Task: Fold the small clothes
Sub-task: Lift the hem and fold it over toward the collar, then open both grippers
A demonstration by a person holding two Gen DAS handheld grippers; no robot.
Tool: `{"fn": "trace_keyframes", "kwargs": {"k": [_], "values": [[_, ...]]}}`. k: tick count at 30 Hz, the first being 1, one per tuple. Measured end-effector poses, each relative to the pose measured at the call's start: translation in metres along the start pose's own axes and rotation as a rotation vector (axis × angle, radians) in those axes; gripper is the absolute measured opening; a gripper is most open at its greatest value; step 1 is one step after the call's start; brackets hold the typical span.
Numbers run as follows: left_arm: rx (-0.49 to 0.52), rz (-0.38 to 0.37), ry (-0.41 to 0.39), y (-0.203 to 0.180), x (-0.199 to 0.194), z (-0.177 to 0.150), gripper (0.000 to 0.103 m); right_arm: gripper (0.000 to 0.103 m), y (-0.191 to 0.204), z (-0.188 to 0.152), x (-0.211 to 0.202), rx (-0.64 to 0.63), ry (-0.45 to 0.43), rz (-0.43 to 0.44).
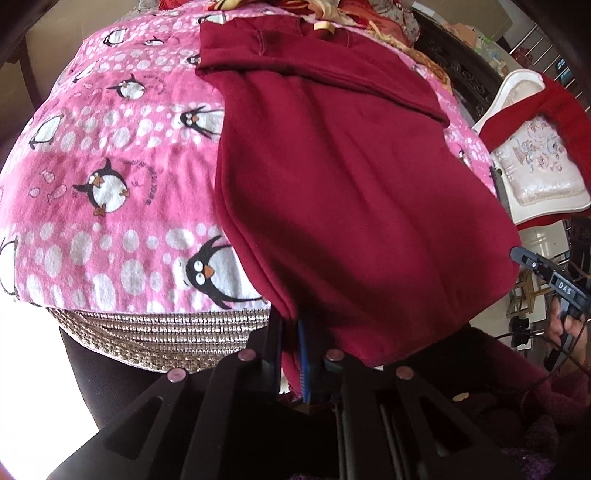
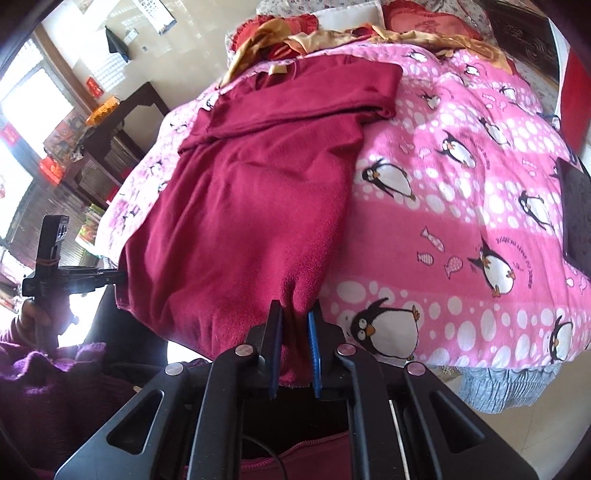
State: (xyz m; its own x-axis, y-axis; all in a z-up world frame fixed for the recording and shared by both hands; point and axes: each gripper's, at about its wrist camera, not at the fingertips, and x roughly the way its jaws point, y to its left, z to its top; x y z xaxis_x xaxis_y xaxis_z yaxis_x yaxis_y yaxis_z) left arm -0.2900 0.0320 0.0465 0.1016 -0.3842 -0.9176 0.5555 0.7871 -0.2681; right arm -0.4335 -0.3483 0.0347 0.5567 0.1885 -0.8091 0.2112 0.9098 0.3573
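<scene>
The pink penguin blanket (image 1: 110,166) covers the bed. On it lies the dark red sweater (image 1: 351,184), collar at 12 o'clock, hem hanging over the edge at 6 o'clock. The left claw (image 1: 297,354) and the right claw (image 2: 295,347) are each clamped on a hem corner.

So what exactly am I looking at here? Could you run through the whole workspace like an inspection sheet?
Surface: bed with a pink penguin blanket.
Job's things: maroon sweater lying lengthwise, sleeves folded across the top, hem hanging off the near edge.
Clutter: red and gold bedding heaped at the far end; dark flat object at the blanket's right edge.
Grippers: left gripper shut on the hem's left corner; right gripper shut on the right corner.
Cables: a thin black cable beneath the right gripper.
Surroundings: white chair draped with red cloth; dark shelves; bright windows.
</scene>
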Motion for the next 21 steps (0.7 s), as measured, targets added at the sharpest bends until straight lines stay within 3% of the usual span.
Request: {"fn": "trace_keyframes", "kwargs": {"k": [6, 21], "values": [[0.000, -0.014, -0.102, -0.002, -0.026, 0.016, 0.007, 0.000, 0.002, 0.016, -0.015, 0.022, -0.058, 0.068], [-0.072, 0.008, -0.234, 0.023, -0.052, 0.067, 0.007, 0.000, 0.005, 0.071, -0.024, -0.004, -0.152, 0.039]]}}
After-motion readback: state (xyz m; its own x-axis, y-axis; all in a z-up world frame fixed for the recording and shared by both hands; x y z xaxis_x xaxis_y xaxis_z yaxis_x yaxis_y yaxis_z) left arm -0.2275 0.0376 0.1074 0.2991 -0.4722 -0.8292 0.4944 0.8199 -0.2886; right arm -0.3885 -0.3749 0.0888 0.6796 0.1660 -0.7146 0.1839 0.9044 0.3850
